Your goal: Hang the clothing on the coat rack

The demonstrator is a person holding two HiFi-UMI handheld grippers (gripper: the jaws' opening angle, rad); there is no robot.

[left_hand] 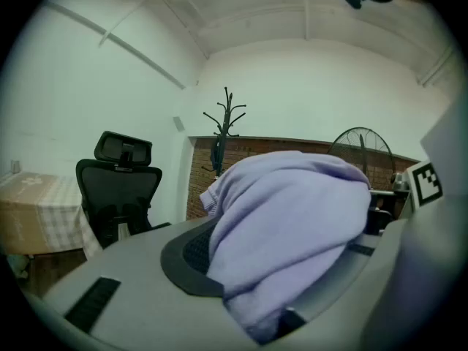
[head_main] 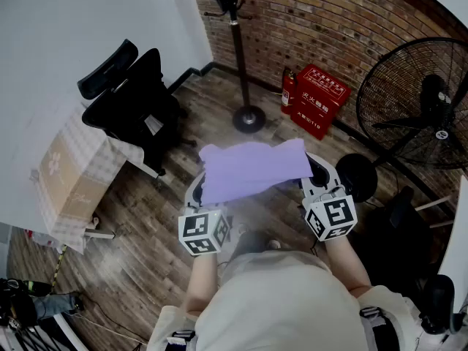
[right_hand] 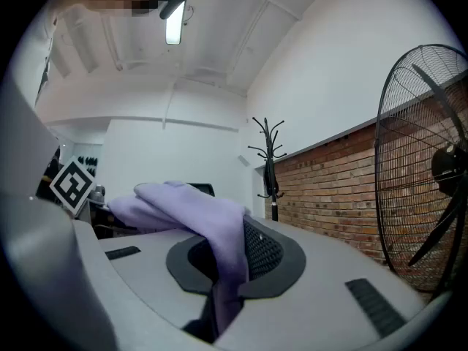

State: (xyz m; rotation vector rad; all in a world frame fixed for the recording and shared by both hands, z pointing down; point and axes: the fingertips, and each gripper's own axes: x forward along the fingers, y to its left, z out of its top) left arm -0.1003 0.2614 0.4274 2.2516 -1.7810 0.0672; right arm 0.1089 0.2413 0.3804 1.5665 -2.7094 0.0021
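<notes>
A lilac garment (head_main: 252, 168) is stretched between my two grippers at chest height. My left gripper (head_main: 199, 194) is shut on its left side; the cloth (left_hand: 292, 225) bulges thickly out of the jaws. My right gripper (head_main: 316, 175) is shut on the right edge, a thin fold (right_hand: 223, 258) pinched between the pads. The black coat rack (head_main: 235, 46) stands ahead by the brick wall, its round base (head_main: 248, 118) on the floor. Its hooked top shows in the left gripper view as the coat rack (left_hand: 227, 123) and in the right gripper view as the coat rack (right_hand: 269, 159).
A black office chair (head_main: 131, 97) stands to the left beside a checked-cloth table (head_main: 69, 178). A large floor fan (head_main: 409, 104) stands at the right. Red fire-extinguisher boxes (head_main: 316, 99) sit against the brick wall near the rack. The floor is wood planks.
</notes>
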